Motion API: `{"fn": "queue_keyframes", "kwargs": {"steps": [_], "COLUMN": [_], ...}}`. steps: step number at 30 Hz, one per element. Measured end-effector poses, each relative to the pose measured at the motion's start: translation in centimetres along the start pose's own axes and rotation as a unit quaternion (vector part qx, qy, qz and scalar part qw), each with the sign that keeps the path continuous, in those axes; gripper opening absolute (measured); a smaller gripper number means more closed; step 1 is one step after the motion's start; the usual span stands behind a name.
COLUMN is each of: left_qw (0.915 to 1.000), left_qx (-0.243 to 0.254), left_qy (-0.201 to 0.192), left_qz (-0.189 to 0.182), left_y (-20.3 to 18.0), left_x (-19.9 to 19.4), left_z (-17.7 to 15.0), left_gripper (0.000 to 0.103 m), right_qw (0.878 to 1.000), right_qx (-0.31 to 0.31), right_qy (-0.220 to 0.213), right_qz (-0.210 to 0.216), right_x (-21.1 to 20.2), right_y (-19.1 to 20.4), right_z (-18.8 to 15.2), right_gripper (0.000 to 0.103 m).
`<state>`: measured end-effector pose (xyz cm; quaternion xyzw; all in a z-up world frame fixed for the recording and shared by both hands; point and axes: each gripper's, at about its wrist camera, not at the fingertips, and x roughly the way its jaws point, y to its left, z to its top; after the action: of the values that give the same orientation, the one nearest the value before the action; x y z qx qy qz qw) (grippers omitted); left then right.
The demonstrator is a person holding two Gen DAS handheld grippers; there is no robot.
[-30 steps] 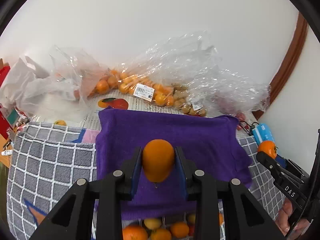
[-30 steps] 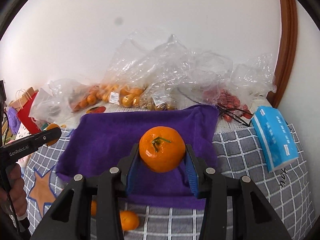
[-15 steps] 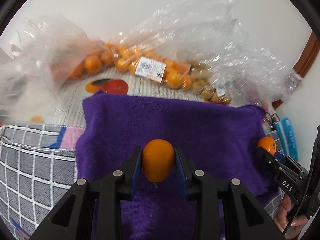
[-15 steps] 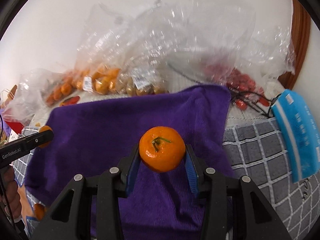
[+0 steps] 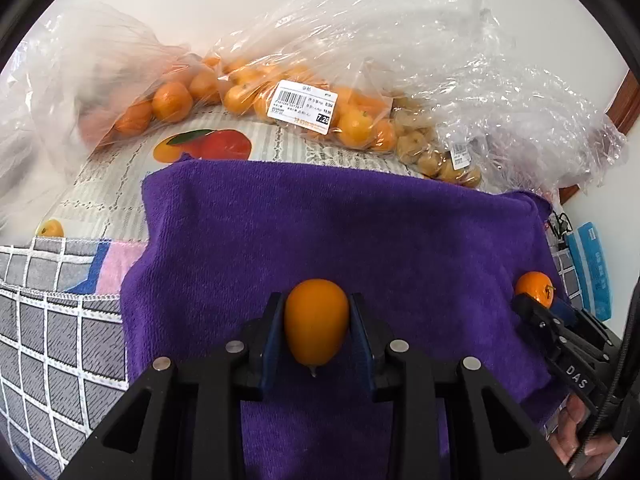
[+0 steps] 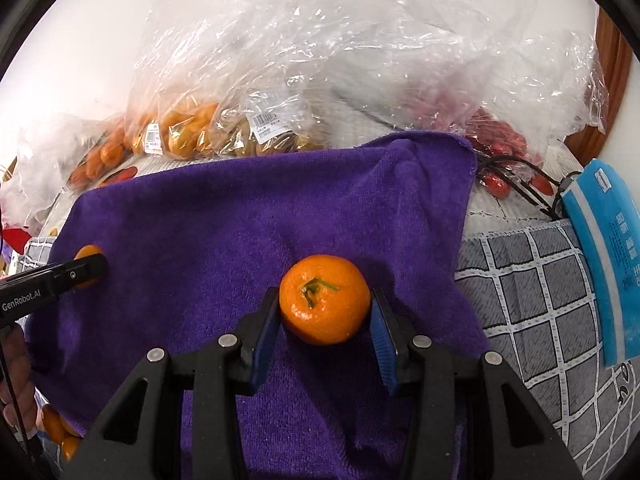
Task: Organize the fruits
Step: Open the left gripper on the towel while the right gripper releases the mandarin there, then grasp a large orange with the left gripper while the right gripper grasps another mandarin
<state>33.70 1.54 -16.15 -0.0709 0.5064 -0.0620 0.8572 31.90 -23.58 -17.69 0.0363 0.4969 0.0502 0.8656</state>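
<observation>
My left gripper (image 5: 316,322) is shut on a smooth oval orange kumquat (image 5: 316,326), held just above the purple towel (image 5: 340,224). My right gripper (image 6: 325,312) holds a round mandarin (image 6: 325,298) with a green stem low over the same towel (image 6: 240,216); its right pad (image 6: 382,344) stands a little off the fruit. The right gripper with its mandarin (image 5: 534,288) shows at the right of the left wrist view. The left gripper with its kumquat (image 6: 86,266) shows at the left of the right wrist view.
Clear plastic bags of mandarins (image 5: 172,100), kumquats (image 5: 352,120) and brown longan-like fruit (image 5: 432,156) lie behind the towel by the wall. Red small fruit (image 6: 500,144) and a blue packet (image 6: 604,256) are at right. Loose oranges (image 6: 60,432) lie on the checked cloth (image 6: 532,300).
Both grippers moved forward and down over the purple towel with their fruit. The right gripper's jaws have parted slightly around the mandarin.
</observation>
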Motion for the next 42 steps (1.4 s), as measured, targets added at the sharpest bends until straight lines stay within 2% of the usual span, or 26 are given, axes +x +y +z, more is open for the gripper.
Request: {"fn": "queue_keyframes", "kwargs": {"steps": [3, 6, 10, 16, 19, 22, 26, 29, 33, 35, 42], "left_qw": [0.9999, 0.9993, 0.9977, 0.9957, 0.9928, 0.9928, 0.9922, 0.9937, 0.994, 0.9937, 0.9957], "left_qx": [0.002, 0.006, 0.01, 0.007, 0.016, 0.009, -0.002, -0.013, -0.017, -0.021, -0.026], "left_qy": [0.0, -0.016, -0.049, -0.073, -0.095, -0.108, -0.117, -0.105, -0.093, -0.092, -0.074], "left_qz": [0.016, 0.033, 0.045, 0.055, 0.072, 0.05, 0.044, 0.038, 0.054, 0.06, 0.049], "left_y": [-0.1, -0.6, -1.3, -1.9, -2.1, -1.3, -0.3, 0.9, 2.4, 3.4, 5.2], "left_x": [-0.9, -2.9, -6.5, -11.6, -13.9, -15.7, -16.4, -15.5, -14.1, -13.6, -11.6], "left_z": [-0.3, -1.1, -2.6, -6.1, -8.2, -10.3, -12.8, -14.6, -16.7, -17.5, -18.9], "left_gripper": [0.033, 0.049, 0.05, 0.05, 0.05, 0.05, 0.05, 0.05, 0.05, 0.05, 0.05], "right_qw": [1.0, 1.0, 0.998, 0.996, 0.995, 0.995, 0.996, 0.995, 0.997, 0.998, 0.997], "right_qx": [0.003, 0.004, -0.005, -0.014, -0.002, 0.002, 0.013, 0.019, 0.013, 0.01, 0.004], "right_qy": [0.001, -0.018, -0.052, -0.086, -0.104, -0.103, -0.093, -0.091, -0.068, -0.053, -0.049], "right_qz": [0.007, -0.001, -0.02, 0.006, -0.005, 0.0, 0.014, 0.027, 0.034, 0.038, 0.062], "right_x": [-1.2, -3.4, -7.7, -14.5, -17.0, -18.6, -18.9, -18.3, -16.2, -14.8, -12.7], "right_y": [0.2, 0.4, 1.2, 1.6, 1.7, 2.0, 2.1, 2.1, 2.9, 3.3, 4.7], "right_z": [-0.1, -0.3, -1.4, -4.5, -6.7, -8.7, -10.8, -12.7, -14.7, -15.4, -15.5], "right_gripper": [0.049, 0.059, 0.061, 0.061, 0.061, 0.061, 0.061, 0.061, 0.057, 0.056, 0.054]}}
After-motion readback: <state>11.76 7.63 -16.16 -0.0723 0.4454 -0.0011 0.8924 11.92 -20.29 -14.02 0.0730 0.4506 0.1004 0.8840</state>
